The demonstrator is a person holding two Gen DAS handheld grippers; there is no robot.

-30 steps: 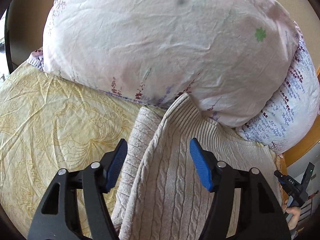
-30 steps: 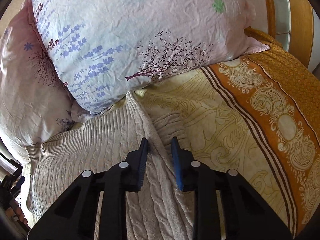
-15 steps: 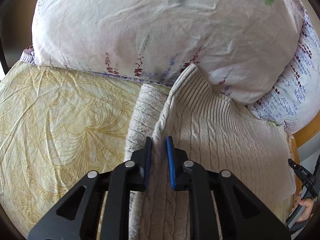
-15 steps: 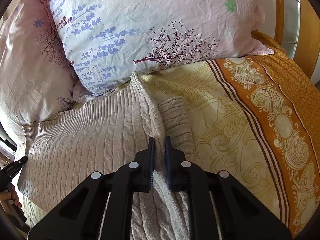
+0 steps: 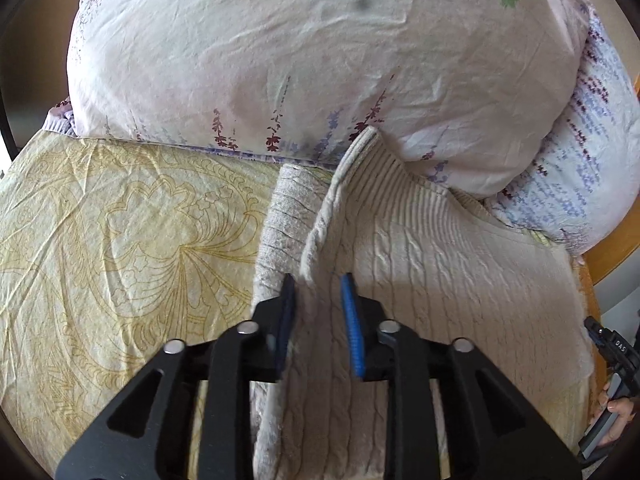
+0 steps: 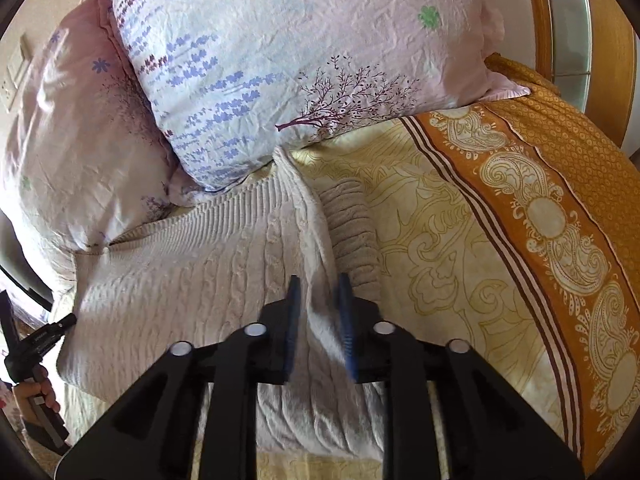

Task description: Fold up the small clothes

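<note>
A cream cable-knit sweater (image 5: 440, 280) lies on the bed, its ribbed hem against the pillows. My left gripper (image 5: 318, 284) sits at the sweater's left side edge, beside a folded sleeve (image 5: 280, 232); its jaws stand a little apart with the knit edge between them. In the right wrist view the sweater (image 6: 192, 280) spreads left, and my right gripper (image 6: 318, 286) sits at its right side edge beside the other sleeve (image 6: 352, 232), jaws a little apart over the knit.
Two floral pillows (image 5: 320, 60) (image 6: 280, 60) crowd the head of the bed. A yellow patterned bedspread (image 5: 120, 240) with an orange border (image 6: 560, 220) covers the bed. A wooden headboard (image 6: 580, 20) stands at the far right.
Half a second ago both grippers were pinched shut on the sweater's side edges. Now both pairs of jaws have parted a little. The sweater lies about where it was.
</note>
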